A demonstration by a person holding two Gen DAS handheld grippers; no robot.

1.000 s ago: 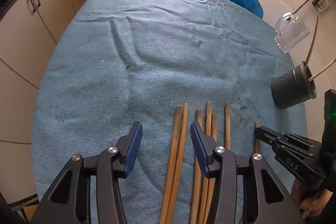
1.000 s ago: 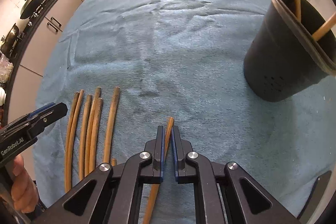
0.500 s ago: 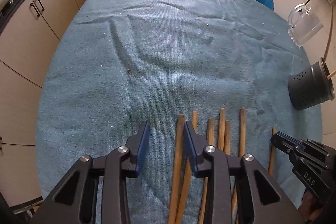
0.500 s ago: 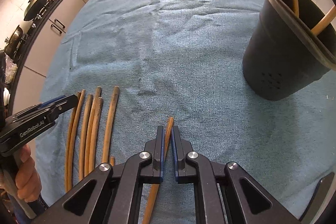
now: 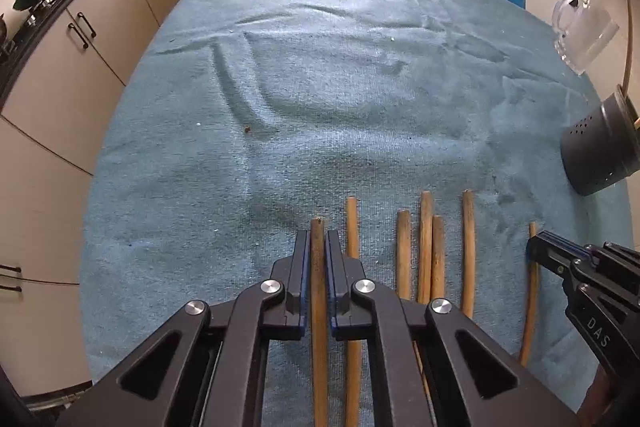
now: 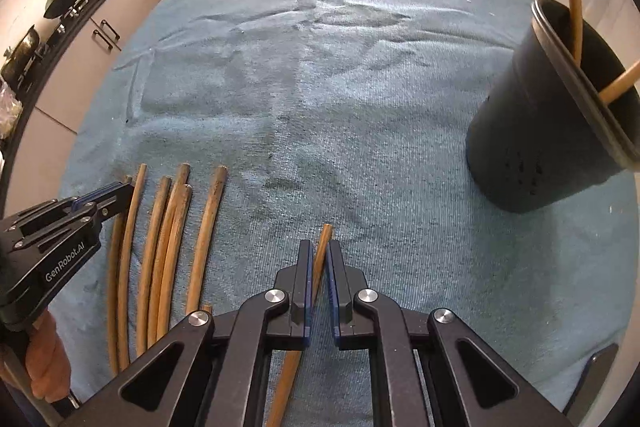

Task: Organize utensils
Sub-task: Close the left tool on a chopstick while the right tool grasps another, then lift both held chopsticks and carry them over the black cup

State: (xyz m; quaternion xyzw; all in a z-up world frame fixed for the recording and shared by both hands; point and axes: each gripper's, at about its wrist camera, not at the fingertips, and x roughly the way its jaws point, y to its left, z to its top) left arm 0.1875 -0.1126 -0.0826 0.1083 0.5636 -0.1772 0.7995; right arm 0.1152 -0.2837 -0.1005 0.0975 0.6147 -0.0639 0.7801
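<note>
Change since a second ago: the left gripper (image 5: 319,247) has slid left along the row and drawn its wide-spread jaws in around the leftmost chopstick (image 5: 319,291); the right gripper (image 6: 319,259) has barely moved and keeps its own stick.
Left tongs: nearly shut, both pads against the leftmost chopstick, whose blunt end pokes out just past the fingertips.
Right tongs: narrowed onto a single chopstick (image 6: 322,247) that lies apart from the row; the stick runs slightly askew between the pads, and whether both press on it cannot be told.
Remaining sticks: five more chopsticks (image 5: 426,247) lie side by side on the blue towel (image 5: 320,87), between the two grippers.
Holder: the black perforated cup (image 6: 536,131) stands upright at the right edge of the towel, well apart from the row, with two sticks already leaning in it.
Step in hand: pick-up, each gripper taking one stick; neither looks lifted clear yet.
Next move calls for: a firm squeeze, a straight lift off the towel, then tilting each stick upright over the cup's mouth without knocking the cup.
</note>
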